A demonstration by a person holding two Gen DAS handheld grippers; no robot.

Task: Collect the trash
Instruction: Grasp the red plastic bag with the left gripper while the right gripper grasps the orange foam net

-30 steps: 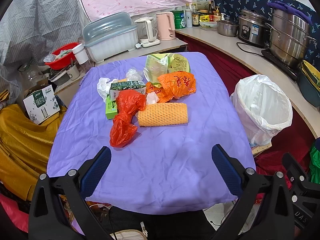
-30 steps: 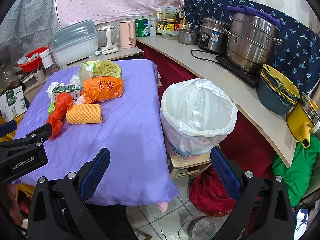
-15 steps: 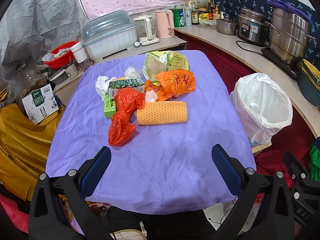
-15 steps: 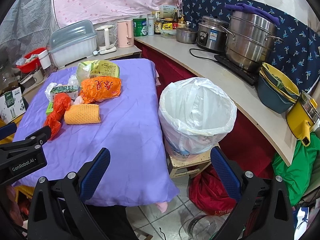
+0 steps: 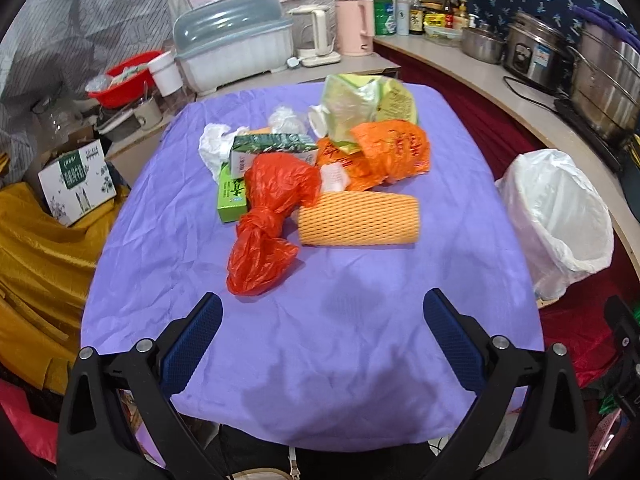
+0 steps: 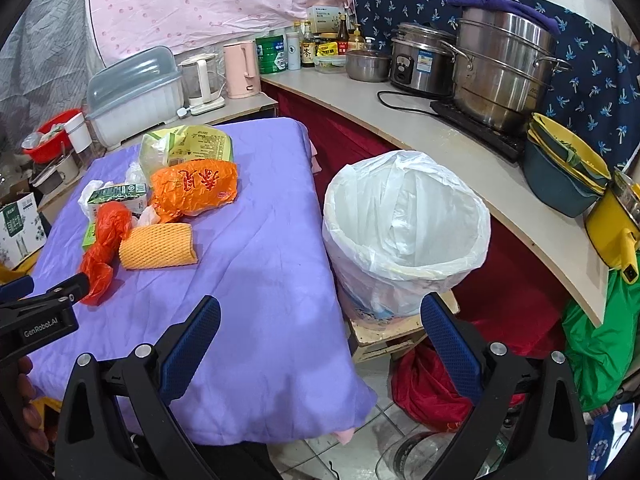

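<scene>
Since a second ago the left claw (image 5: 322, 338) has eased forward, so the trash pile sits larger and nearer in its view; the right claw (image 6: 320, 340) has barely shifted, and nothing on the table (image 5: 360, 340) has been touched. Both claws are spread wide and hold nothing.

Trash lies in one heap at the middle of the purple-covered table. A knotted red bag (image 5: 268, 220) lies nearest the left claw, its tail just ahead of the left finger. Beside it, to the right, lies a yellow foam net sleeve (image 5: 358, 220), touching the red bag. Behind these sit a crumpled orange bag (image 5: 394, 150), a green carton (image 5: 272, 152) leaning on a smaller green box (image 5: 231, 198), white tissue (image 5: 214, 146) and a pale green wrapper (image 5: 360, 100) farthest back.

A bin (image 6: 404, 220) lined with a white bag stands just off the table's right edge, on a low wooden stand, its mouth open. The right claw hovers over the table's near right corner with the bin between its fingers in view.

Behind the table stand a dish rack (image 5: 232, 56) with a grey lid, a clear kettle (image 5: 316, 40) and a pink kettle (image 5: 356, 26). Along the right runs a counter with steel pots (image 6: 500, 68) and stacked bowls (image 6: 564, 168).
</scene>
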